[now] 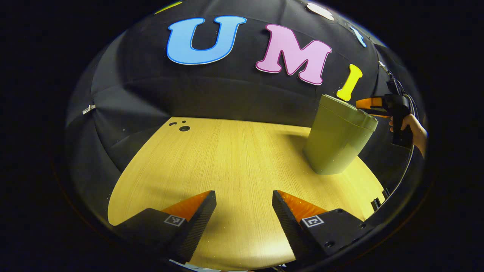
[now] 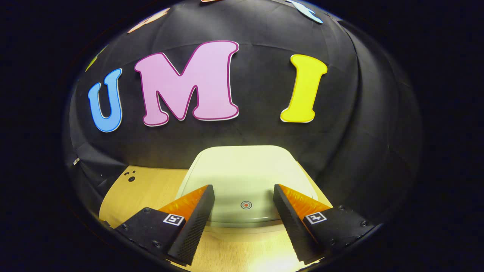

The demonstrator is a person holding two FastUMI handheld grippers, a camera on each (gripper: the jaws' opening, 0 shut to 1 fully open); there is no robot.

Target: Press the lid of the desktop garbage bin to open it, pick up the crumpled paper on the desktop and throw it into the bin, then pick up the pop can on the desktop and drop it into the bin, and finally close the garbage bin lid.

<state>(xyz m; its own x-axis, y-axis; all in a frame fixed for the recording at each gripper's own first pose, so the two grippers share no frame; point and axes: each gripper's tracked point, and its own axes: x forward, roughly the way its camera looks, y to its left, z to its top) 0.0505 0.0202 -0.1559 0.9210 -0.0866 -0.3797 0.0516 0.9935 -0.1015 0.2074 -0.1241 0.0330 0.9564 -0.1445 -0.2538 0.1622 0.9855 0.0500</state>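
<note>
Bin (image 1: 336,143): green, upright on the desk (image 1: 234,158), toward its far right side in the left gripper view, close to the black cloth wall (image 1: 211,94). Body tapers toward the base.

Lid (image 2: 242,177): pale, rounded-rectangular, lying flat and closed on the bin. A small round target mark (image 2: 246,204) sits near its front edge. Contents of the bin cannot be seen with the lid down.

Right hand-held gripper (image 2: 244,209): held above and just in front of the bin, looking down along the lid. Its two fingers stand wide apart, one to either side of the target mark, holding nothing. Whether the tips touch the lid cannot be told. In the left gripper view the same tool (image 1: 382,105) shows at the bin's upper right edge, its tip level with the lid, held in a person's hand (image 1: 410,126) with a cable trailing down behind it.

Left hand-held gripper (image 1: 244,204): held low over the bare middle of the desk, well apart from the bin, pointing toward the wall. Fingers wide apart, nothing between them.

Desk: light wood grain, with a few small dark holes (image 1: 184,128) near its far left corner.
</note>
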